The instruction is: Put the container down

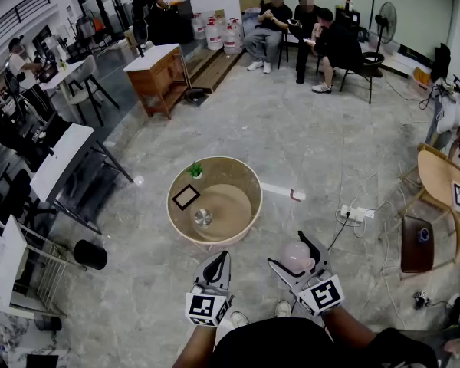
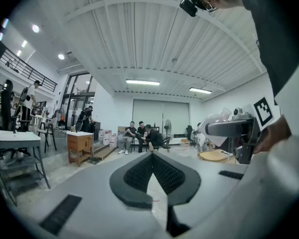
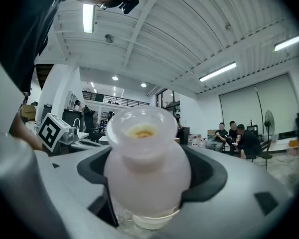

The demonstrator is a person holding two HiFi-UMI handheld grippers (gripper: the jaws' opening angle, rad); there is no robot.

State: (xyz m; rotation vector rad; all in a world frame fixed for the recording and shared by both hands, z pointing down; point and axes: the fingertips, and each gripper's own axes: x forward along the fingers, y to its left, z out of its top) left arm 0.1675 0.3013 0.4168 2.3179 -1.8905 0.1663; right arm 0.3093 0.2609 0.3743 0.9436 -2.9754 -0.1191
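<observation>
Below round table's near rim, left to right.

- My left gripper (image 1: 215, 269): jaws pressed together, nothing between them, idle.
- Round table (image 1: 234, 198) ahead, carrying small green plant (image 1: 195, 170), black-framed square (image 1: 185, 197) and small metal cup (image 1: 203, 217).
- My right gripper (image 1: 290, 253): jaws spread wide, clamped on frosted round-bellied container (image 3: 147, 168). Mouth upward, held in air short of table.

Step, as I judge: carrying, set-down not yet done.

Next: reach over bare tabletop right of cup, lower till base rests, then let go.

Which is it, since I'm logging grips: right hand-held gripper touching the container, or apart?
Touching: right gripper view shows the right hand-held gripper clamping the container.
</observation>
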